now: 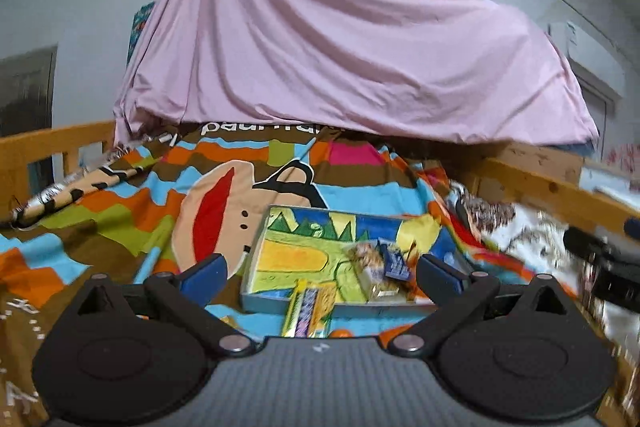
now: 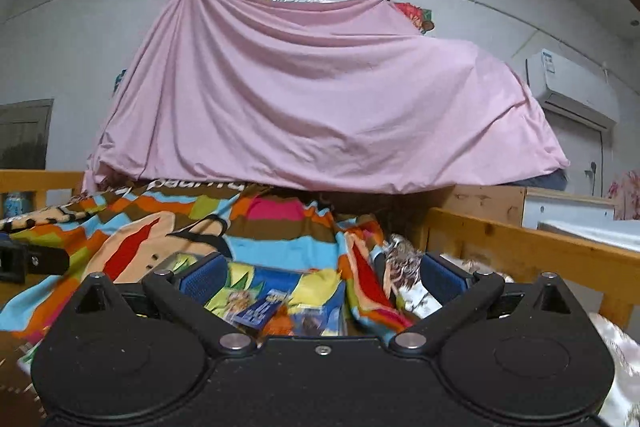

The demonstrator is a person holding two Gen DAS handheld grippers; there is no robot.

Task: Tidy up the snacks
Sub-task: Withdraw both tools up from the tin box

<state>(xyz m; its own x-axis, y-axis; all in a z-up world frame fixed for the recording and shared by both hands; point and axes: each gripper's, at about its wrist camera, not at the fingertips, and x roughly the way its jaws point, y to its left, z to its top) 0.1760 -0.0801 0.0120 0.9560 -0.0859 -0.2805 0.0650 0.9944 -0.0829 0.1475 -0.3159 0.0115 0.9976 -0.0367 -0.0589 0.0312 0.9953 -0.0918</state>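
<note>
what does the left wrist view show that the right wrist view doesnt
Only the left wrist view shows a yellow snack bar lying over the tray's near rim, and the tray's whole floor. Only the right wrist view shows the air conditioner and the ceiling lights. Both share the pink sheet, the colourful blanket, the tray with a blue packet in it, and open grippers, left and right.

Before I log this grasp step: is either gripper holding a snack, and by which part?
Nothing is held. The left gripper and right gripper are both open, above the snacks in the tray.
</note>
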